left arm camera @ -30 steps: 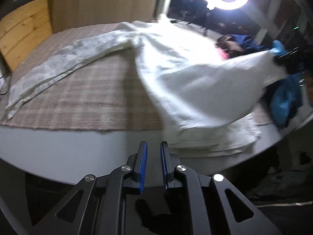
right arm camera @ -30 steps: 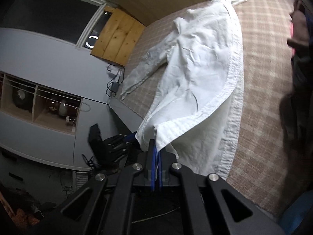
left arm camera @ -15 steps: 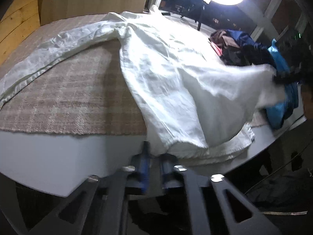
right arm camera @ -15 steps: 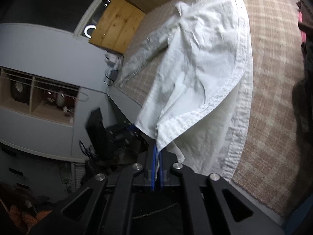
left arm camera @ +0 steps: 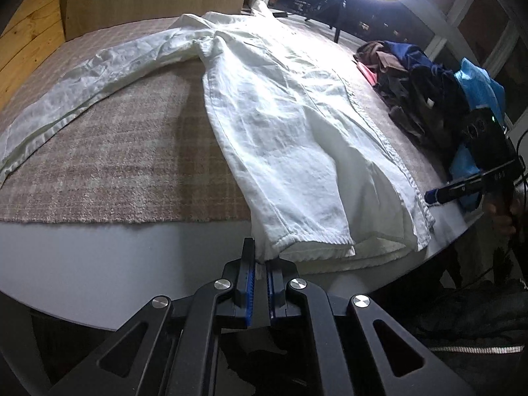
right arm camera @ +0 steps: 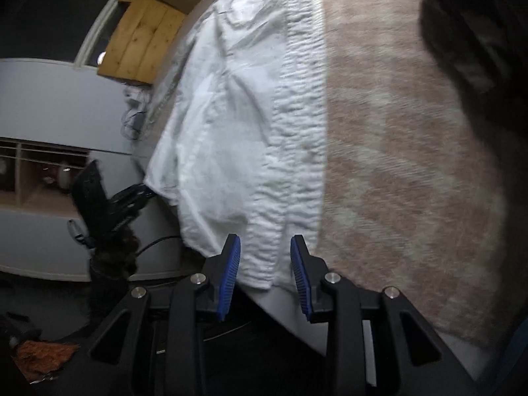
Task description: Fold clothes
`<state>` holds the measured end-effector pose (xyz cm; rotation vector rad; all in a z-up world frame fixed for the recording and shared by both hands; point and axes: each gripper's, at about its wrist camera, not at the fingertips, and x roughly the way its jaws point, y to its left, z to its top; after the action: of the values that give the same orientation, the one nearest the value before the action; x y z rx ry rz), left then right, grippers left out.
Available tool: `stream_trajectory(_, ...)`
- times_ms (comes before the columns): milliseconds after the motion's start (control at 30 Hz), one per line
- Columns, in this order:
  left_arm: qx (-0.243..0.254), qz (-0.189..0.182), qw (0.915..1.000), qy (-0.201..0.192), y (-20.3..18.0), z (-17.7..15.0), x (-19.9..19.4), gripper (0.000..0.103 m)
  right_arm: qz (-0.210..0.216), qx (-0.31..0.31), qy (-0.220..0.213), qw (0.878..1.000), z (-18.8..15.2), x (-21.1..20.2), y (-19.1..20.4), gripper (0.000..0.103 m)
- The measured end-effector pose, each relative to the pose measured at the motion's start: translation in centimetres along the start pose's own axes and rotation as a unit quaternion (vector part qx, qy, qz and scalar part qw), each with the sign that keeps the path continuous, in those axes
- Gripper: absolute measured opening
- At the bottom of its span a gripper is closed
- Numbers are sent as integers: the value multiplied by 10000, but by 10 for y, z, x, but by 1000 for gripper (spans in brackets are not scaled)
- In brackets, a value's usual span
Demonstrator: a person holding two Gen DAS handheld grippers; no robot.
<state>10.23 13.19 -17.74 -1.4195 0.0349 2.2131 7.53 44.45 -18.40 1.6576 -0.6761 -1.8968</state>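
Left gripper (left arm camera: 259, 272) stayed pinched on the near hem corner of the white shirt (left arm camera: 283, 125) at the counter (left arm camera: 99, 264) edge. The shirt now lay flat on the plaid mat (left arm camera: 115, 165), one half folded over the body, its left sleeve still spread. Right gripper (right arm camera: 265, 272) had dropped; its fingers were opening, the released hem (right arm camera: 264, 274) loose between them. First lengthwise fold looked finished; sleeve next, probably.

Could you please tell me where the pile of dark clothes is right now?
In the left wrist view, the pile of dark clothes lies at the right, on the plaid table cover, beyond the white shirt.
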Motion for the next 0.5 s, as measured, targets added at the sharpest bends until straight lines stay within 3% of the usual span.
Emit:
stream_trajectory(67, 45, 12, 10000, 33, -1, 1, 0, 5, -185, -181, 66, 9996, 3, 7, 8, 43)
stream_trajectory(233, 99, 13, 9999, 83, -3, 2, 1, 5, -797, -667, 167, 9944, 12, 21, 29, 43)
stream_trajectory(267, 101, 10, 9999, 83, -3, 2, 1, 5, -933, -816, 181, 9921, 11, 23, 33, 32)
stream_trajectory(300, 94, 0, 9999, 78, -2, 2, 1, 5, -1048, -965, 214, 9896, 9, 25, 36, 8)
stream_trajectory(333, 87, -10, 9999, 73, -2, 1, 1, 5, -1096, -1057, 257, 9880, 9, 28, 38, 1)
stream_trajectory(500, 101, -53, 9999, 42, -1, 0, -2, 5, -894, -1022, 79, 9907, 11, 8, 45, 2)
